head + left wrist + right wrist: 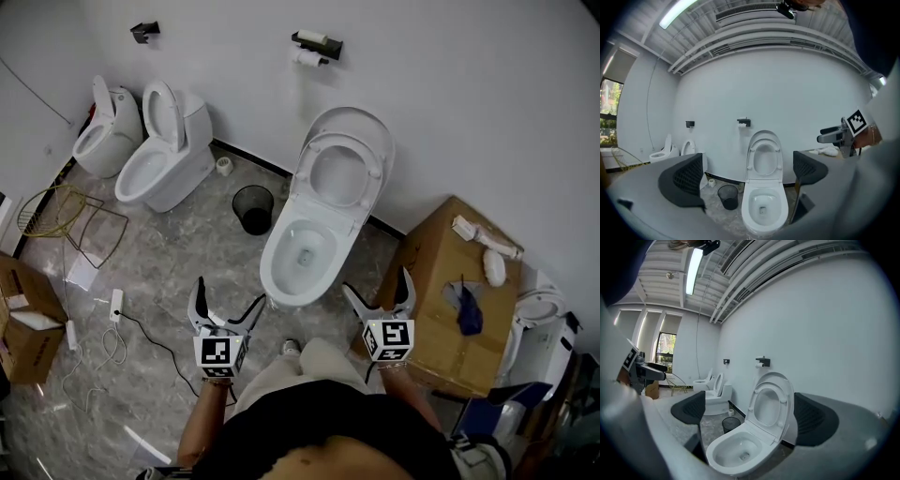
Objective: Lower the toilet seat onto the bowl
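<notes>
A white toilet stands against the wall with its seat [321, 174] raised upright against the lid [375, 131]; the bowl [302, 255] is uncovered. The seat [763, 161] and bowl [762, 209] show between the jaws in the left gripper view, and the seat [765, 411] and bowl [736, 453] in the right gripper view. My left gripper [226, 305] is open, short of the bowl's front left. My right gripper [377, 293] is open, at the bowl's front right. Neither touches the toilet.
A black waste bin [253, 208] stands left of the toilet. Two more toilets [173, 145] stand at the far left. A cardboard box [450, 286] with a blue cloth sits close on the right. A wire basket [52, 211], cables and boxes lie on the left floor.
</notes>
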Motion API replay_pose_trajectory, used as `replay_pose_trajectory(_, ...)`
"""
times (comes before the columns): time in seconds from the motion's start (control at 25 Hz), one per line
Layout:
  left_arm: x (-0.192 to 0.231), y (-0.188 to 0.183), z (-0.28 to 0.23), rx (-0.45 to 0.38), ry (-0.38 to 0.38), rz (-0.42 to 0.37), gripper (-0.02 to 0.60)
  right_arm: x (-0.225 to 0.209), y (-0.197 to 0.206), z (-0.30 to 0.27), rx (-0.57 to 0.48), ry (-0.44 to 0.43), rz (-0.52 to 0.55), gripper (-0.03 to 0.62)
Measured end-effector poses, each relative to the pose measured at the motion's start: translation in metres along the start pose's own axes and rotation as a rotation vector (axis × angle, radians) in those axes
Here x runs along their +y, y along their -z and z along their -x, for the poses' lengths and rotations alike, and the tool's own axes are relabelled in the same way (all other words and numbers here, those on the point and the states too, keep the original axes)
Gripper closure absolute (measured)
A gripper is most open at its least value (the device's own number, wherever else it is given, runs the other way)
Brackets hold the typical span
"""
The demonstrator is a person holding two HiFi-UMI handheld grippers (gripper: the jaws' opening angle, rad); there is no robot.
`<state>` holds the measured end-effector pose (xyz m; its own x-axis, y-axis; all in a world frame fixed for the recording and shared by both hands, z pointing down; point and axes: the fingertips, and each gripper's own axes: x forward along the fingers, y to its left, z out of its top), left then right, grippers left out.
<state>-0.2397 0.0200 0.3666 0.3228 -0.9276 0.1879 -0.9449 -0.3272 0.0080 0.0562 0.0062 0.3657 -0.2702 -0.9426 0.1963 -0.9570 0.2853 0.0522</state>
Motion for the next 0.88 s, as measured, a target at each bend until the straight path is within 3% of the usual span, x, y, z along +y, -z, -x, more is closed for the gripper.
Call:
replay_pose_trajectory(0.12, -0.001, 0.001, -0.023, 0.013, 0.036, -0.035, 0.006, -0.010, 0.000, -0.017, 0.006, 0.006, -0.004, 0.013)
replay_pose_trajectory(0.28, 0.006, -0.009, -0.053, -0.009, 0.054, 0.009, 0.006, -0.021, 0.000, -0.041, 0.021, 0.001, 0.015, 0.013)
replay_pose_trajectory(0.56, -0.001, -0.036, -0.118, -0.054, 0.100, -0.005, 0.006, -0.051, -0.003, -0.086, 0.028, 0.000, -0.008, 0.013)
replay_pose_trajectory(0.88, -0.008, -0.040, -0.193, -0.052, 0.127, 0.073, 0.006, -0.085, 0.016, -0.145, 0.078, -0.052, -0.024, 0.013)
